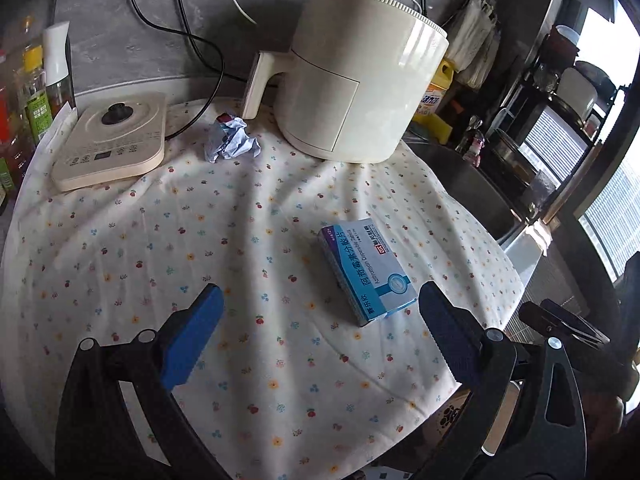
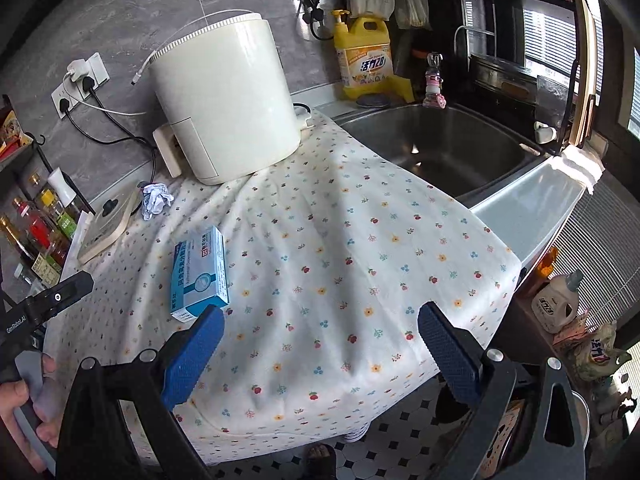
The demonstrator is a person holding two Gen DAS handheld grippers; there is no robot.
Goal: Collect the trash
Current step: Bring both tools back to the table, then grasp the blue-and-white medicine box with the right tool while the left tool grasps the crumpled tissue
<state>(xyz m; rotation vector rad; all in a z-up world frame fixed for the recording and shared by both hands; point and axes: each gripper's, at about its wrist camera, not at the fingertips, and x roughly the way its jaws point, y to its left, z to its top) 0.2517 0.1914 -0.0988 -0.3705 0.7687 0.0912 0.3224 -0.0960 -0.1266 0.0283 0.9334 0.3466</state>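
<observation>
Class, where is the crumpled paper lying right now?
The crumpled paper lies far back on the floral cloth, between the kettle base on its left and the air fryer on its right.

A grey marbled wall (image 2: pixel 168 20) backs the counter; steel sink (image 2: pixel 448 148) right, blinds-covered window (image 1: pixel 616 216) beyond.

Left gripper (image 1: pixel 320 304) gapes above the floral cloth (image 1: pixel 200 240), beside medicine box (image 1: pixel 366 270)

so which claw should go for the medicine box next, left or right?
Left, probably. The medicine box lies just ahead of the open left claw, near its right finger. For the open right claw, it sits off beyond the left fingertip.
</observation>
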